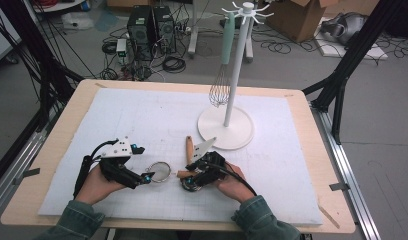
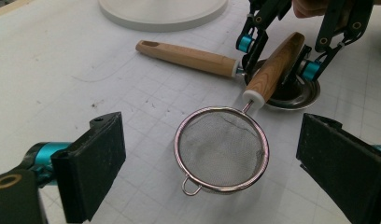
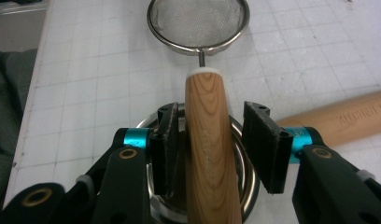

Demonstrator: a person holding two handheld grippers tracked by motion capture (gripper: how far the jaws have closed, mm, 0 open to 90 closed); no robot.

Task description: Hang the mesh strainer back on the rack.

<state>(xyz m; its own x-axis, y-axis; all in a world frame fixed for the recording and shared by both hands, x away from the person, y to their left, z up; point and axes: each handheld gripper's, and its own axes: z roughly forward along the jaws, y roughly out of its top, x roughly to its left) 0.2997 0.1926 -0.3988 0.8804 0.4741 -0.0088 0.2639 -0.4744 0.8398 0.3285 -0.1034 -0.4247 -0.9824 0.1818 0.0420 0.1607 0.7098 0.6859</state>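
Observation:
A small steel mesh strainer lies on the white mat between my two grippers. My left gripper stands wide open, its jaws on either side of the strainer bowl without touching it. The strainer's wooden handle runs between the jaws of my right gripper, which is open: a gap shows beside the right pad. Under that handle sits the round metal bowl of a second wooden-handled utensil.
A white rack on a round base stands behind the right gripper, with a mint-handled whisk hanging from its top. The white mat covers most of the wooden table. Black frame posts stand at both back corners.

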